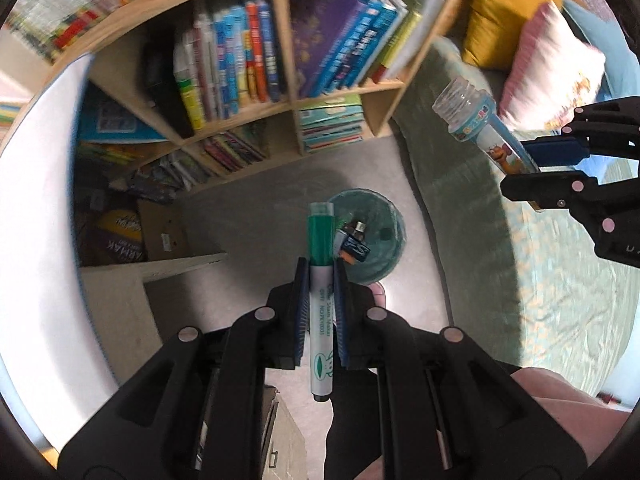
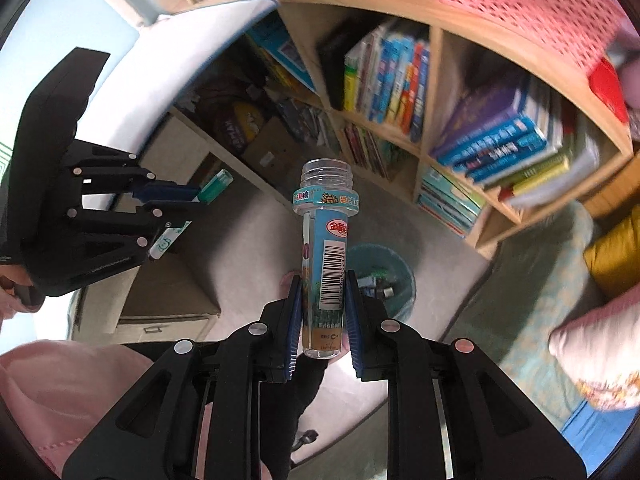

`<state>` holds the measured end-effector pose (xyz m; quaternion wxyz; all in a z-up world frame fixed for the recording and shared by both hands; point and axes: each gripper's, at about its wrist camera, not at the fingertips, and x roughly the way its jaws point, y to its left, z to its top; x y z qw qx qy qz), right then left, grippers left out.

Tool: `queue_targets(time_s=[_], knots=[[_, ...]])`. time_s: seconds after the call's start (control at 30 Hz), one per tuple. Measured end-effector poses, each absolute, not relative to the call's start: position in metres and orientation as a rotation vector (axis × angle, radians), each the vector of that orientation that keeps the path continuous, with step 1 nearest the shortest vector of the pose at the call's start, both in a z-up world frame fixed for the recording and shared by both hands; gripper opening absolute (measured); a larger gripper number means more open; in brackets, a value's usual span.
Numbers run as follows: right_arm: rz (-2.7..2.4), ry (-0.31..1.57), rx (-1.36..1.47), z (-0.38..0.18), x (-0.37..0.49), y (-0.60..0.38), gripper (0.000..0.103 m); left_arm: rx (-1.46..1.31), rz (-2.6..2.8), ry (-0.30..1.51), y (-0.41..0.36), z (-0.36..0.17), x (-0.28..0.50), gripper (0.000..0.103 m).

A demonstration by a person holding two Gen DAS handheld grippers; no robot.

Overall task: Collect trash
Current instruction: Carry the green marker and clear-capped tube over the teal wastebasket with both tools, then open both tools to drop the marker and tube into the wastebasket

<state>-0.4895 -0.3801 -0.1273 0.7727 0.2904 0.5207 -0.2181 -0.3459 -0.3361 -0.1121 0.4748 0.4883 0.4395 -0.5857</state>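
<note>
My left gripper [image 1: 321, 266] is shut on a white marker with a green cap [image 1: 320, 300], held high above a round teal waste bin [image 1: 370, 240] on the grey floor. Some trash lies in the bin. My right gripper [image 2: 322, 280] is shut on a clear plastic tube bottle [image 2: 325, 256] with a blue cartoon label and no cap. The same bin [image 2: 394, 280] shows below and slightly right of that bottle. Each wrist view shows the other tool: the right gripper [image 1: 534, 160] with the bottle [image 1: 480, 124], and the left gripper [image 2: 188, 208] with the marker [image 2: 214, 190].
A wooden bookshelf [image 1: 288, 108] full of books stands behind the bin. A bed with a green cover [image 1: 540, 280] and pillows [image 1: 552, 64] lies to the right. A white desk edge [image 1: 40, 240] and a drawer unit [image 2: 160, 312] sit to the left. A pink sleeve [image 2: 60, 392] shows low.
</note>
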Motion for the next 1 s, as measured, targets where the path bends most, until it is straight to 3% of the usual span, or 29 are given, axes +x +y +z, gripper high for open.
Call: queue_targets(time_s=[1.0], knots=[[-0.504,1.154,0.730,-0.161,-0.533,-0.373,0.021,1.400,-1.534,1.079,-0.351,-0.153,-0.412,0.010]])
